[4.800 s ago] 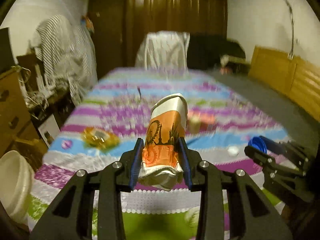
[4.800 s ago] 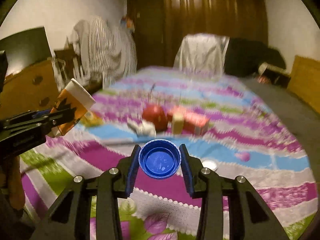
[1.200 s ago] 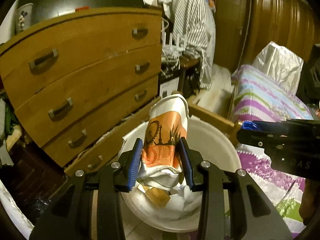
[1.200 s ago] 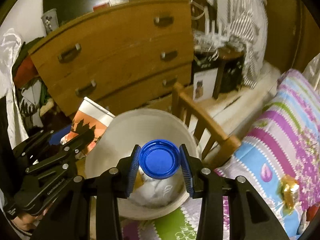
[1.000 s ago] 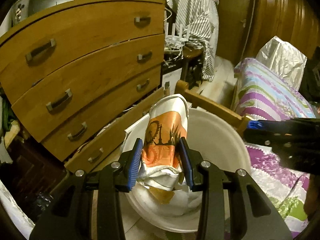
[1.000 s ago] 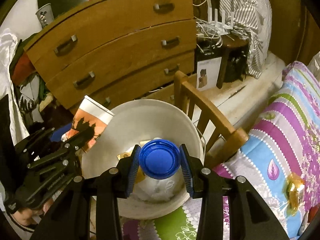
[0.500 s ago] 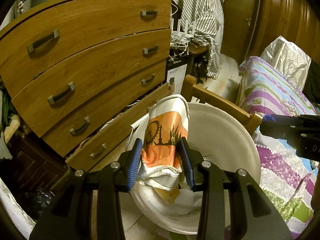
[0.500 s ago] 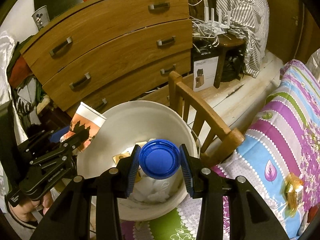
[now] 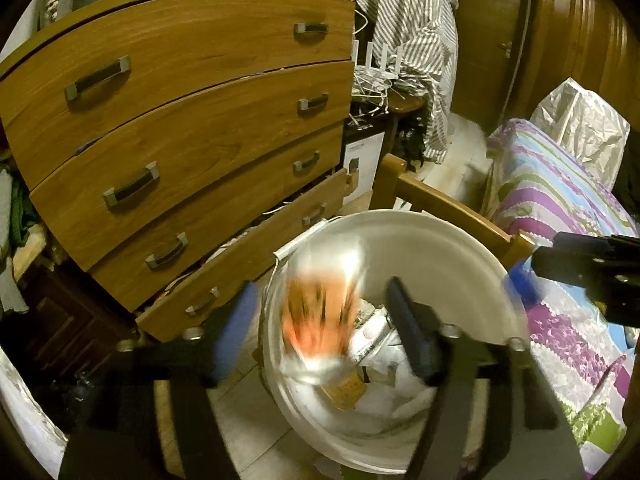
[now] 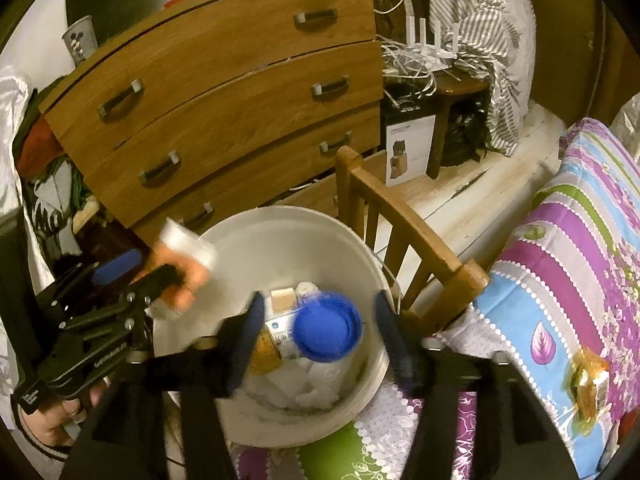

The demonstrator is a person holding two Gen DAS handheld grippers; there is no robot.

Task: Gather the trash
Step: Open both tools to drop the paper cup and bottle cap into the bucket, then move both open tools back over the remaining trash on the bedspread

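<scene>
Dropping both pieces, we have just been opening each hand-held gripper above the white bin (image 9: 460, 248): the left hand-held gripper (image 9: 320, 328) is released around the paper cup (image 9: 320, 316), light, soft, crushable, best pinched mid-wall. Rightward, the right hand-held gripper (image 10: 316, 332) stands released beside the blue lid (image 10: 326, 330), light, stiff, slick, best gripped across its rim.

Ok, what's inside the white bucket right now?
In the white bucket: crumpled white paper, a small carton and a brown scrap. The blue cap and orange paper cup are blurred above them, hiding whatever lies underneath.
</scene>
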